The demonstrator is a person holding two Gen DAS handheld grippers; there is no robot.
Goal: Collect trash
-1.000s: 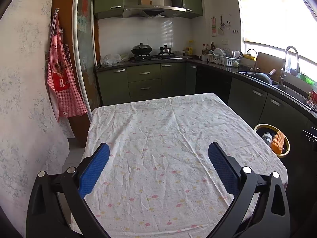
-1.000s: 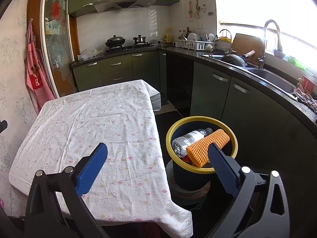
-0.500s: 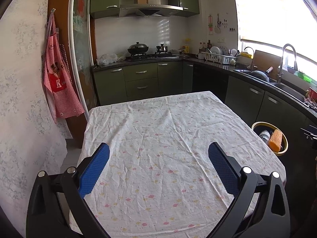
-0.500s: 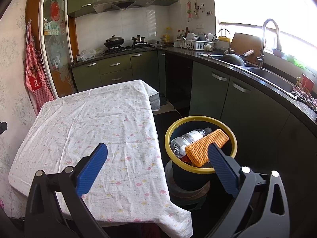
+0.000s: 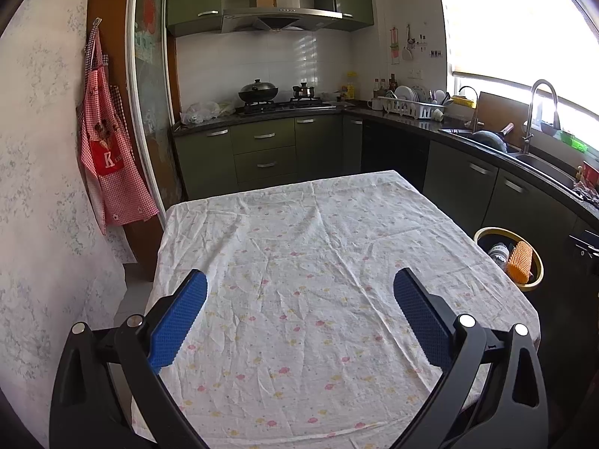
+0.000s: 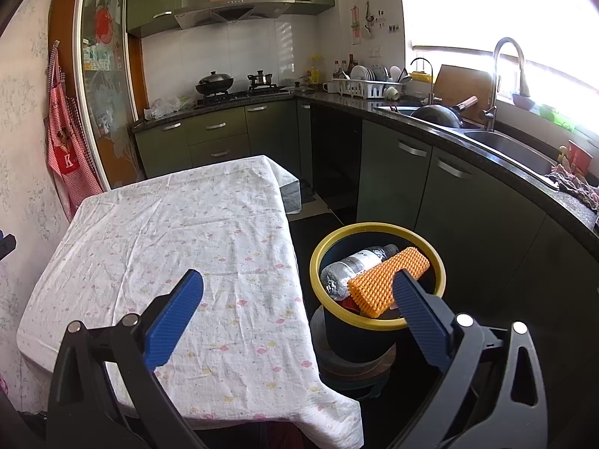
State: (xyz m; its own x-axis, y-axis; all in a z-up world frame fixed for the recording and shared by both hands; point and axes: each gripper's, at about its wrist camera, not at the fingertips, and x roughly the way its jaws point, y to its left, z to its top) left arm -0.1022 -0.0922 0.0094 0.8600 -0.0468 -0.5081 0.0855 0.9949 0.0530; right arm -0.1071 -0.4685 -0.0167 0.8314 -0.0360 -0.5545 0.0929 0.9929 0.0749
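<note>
Both grippers — left [image 5: 299,295], right [image 6: 297,292] — spread empty; trash bin [image 6: 378,323] just beneath right's right finger.

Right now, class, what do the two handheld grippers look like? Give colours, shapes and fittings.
The left gripper and right gripper look alike: each has a glossy black frame with triangular cut-outs, round silver bolts at the joints, and two flat fingers faced with blue, finely textured pads. No cables, markings, hands or sleeves show.
</note>
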